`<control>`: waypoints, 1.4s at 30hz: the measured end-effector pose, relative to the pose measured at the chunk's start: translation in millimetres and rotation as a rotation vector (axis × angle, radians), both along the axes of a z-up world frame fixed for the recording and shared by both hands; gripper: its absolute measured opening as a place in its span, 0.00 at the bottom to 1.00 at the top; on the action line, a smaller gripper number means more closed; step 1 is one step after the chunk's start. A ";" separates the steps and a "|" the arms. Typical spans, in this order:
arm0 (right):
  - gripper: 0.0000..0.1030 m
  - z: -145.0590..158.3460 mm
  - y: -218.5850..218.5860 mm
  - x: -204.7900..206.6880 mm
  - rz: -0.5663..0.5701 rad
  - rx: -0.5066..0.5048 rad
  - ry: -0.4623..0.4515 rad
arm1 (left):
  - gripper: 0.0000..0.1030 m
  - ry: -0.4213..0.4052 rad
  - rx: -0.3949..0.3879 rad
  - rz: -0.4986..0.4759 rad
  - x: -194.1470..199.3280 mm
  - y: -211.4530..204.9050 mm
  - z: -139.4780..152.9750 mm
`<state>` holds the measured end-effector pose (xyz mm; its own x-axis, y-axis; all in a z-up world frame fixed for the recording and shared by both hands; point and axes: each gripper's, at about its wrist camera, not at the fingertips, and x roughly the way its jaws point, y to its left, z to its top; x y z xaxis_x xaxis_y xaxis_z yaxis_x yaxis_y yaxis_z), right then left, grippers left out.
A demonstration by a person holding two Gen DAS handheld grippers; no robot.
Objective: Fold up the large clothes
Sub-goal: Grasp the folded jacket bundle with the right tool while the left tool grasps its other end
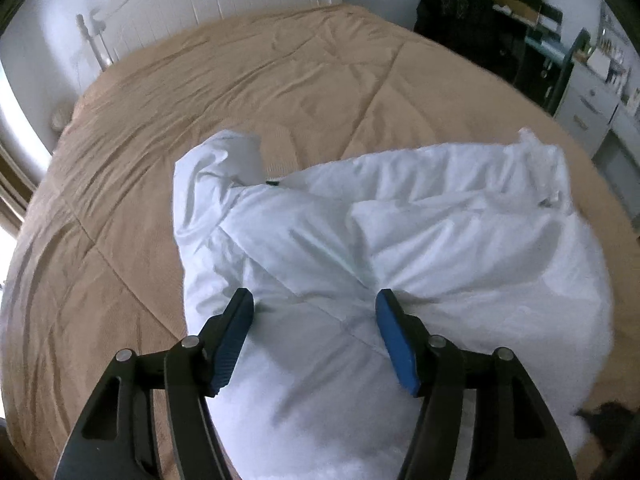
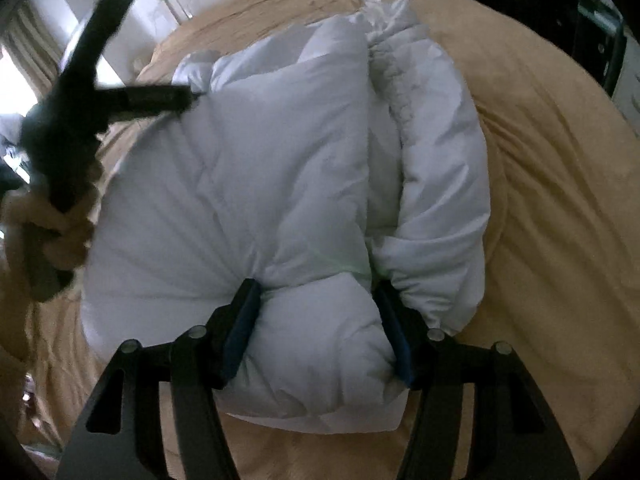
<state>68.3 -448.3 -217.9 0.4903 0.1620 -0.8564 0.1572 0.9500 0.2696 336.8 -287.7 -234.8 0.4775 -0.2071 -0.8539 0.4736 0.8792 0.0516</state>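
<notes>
- On the tan bed, one white puffy coat lies folded.
- Two grippers: left gripper and right gripper each clenched on its padding.

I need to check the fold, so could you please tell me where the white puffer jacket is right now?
The white puffer jacket lies bunched on the tan bedspread, central in both wrist views, with the right hand-held gripper clamping its near edge.
</notes>
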 end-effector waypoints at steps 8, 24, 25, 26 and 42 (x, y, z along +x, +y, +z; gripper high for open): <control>0.59 -5.6 -1.8 6.6 -0.021 0.002 -0.013 | 0.65 0.048 0.101 -0.231 -20.5 -86.3 -0.4; 0.61 -0.1 12.9 -14.5 -0.094 -0.025 -0.040 | 0.72 0.027 0.000 0.025 71.8 -62.1 32.0; 0.61 1.2 15.7 -15.1 -0.101 -0.028 -0.040 | 0.73 -0.018 -0.020 0.049 74.1 -43.4 47.3; 0.62 3.5 17.3 -15.6 -0.106 -0.035 -0.042 | 0.74 -0.052 -0.029 0.068 75.4 -27.4 58.0; 1.00 -1.0 -0.9 -32.4 -0.236 0.099 0.002 | 0.79 0.179 -0.240 0.247 37.5 137.0 -44.0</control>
